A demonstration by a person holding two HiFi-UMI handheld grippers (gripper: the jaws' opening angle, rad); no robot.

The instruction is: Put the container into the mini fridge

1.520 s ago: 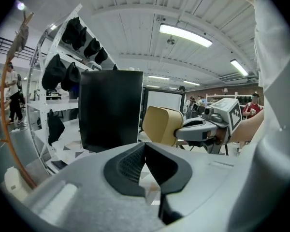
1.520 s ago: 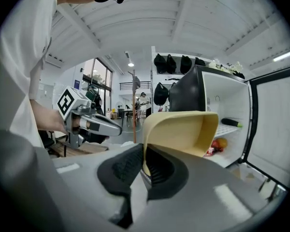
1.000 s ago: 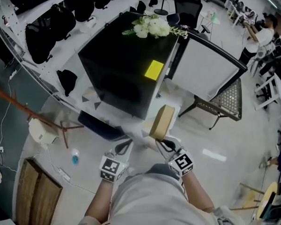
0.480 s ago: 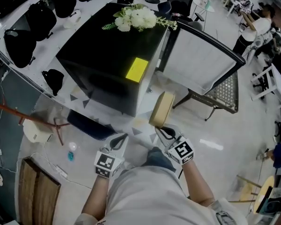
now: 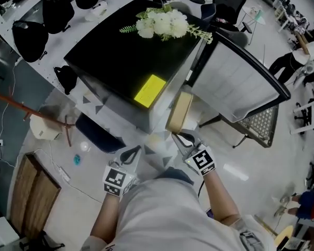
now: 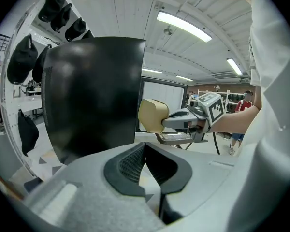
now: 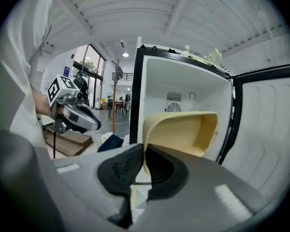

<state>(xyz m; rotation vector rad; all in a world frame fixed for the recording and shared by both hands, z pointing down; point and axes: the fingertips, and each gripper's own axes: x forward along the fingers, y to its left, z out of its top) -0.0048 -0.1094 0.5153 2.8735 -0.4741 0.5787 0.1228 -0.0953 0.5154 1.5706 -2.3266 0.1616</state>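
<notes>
My right gripper is shut on the rim of a pale yellow container, which it holds out in front of the black mini fridge. In the right gripper view the container hangs before the fridge's open white interior, with the gripper clamping its near wall. The fridge door stands open to the right. My left gripper is shut and holds nothing; it hangs low at the left of the fridge's front corner. The left gripper view shows its jaws together, the fridge's black side and the container.
White flowers and a yellow note lie on the fridge top. A metal-mesh chair stands under the open door. Black bags sit on a white shelf at the left; a wooden board lies on the floor.
The right gripper has carried the container a little closer to the fridge opening. The head view has shifted so the fridge and door sit nearer. The left gripper stays low and shut.
</notes>
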